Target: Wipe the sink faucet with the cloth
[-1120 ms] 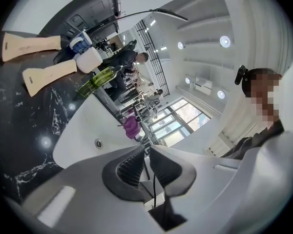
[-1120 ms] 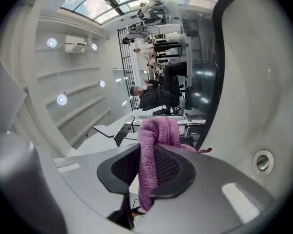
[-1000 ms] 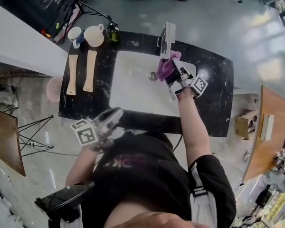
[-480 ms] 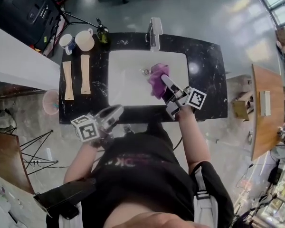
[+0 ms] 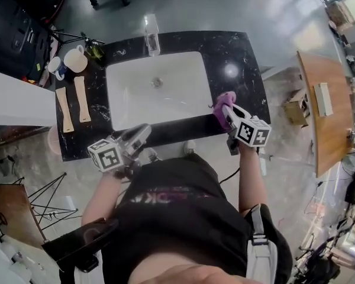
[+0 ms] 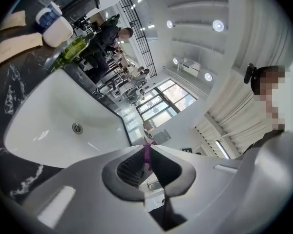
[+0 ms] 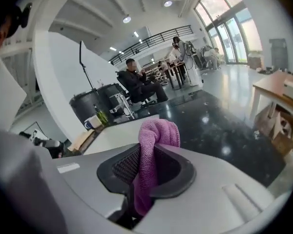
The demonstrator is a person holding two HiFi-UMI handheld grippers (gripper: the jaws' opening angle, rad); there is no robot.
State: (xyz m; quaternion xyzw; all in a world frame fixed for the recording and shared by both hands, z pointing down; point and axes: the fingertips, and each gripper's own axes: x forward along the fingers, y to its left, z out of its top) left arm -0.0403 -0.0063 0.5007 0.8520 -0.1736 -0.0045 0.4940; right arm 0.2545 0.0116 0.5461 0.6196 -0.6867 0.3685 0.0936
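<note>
Head view: black marble table (image 5: 248, 70) with white sink (image 5: 130, 93) set in it; faucet (image 5: 151, 40) at the far rim, blurred; right gripper (image 5: 226, 112) over the table's near right part, beside the sink, well apart from the faucet; purple cloth (image 5: 223, 102) bunched at its tip; left gripper (image 5: 143, 134) at the table's front edge, near the sink's near rim; two mugs (image 5: 71, 61) and a green bottle (image 5: 94, 51) at the far left corner.

Left gripper view: jaws nearly together, only a narrow slit between the tips, nothing gripped; a purple sliver shows through the slit, apparently the cloth farther off; sink and drain (image 6: 77, 127) lie to the left.

Right gripper view: jaws narrow, clamped on the cloth (image 7: 158, 128); the cloth fills the gap, folds over above the tips and hangs down behind them.
</note>
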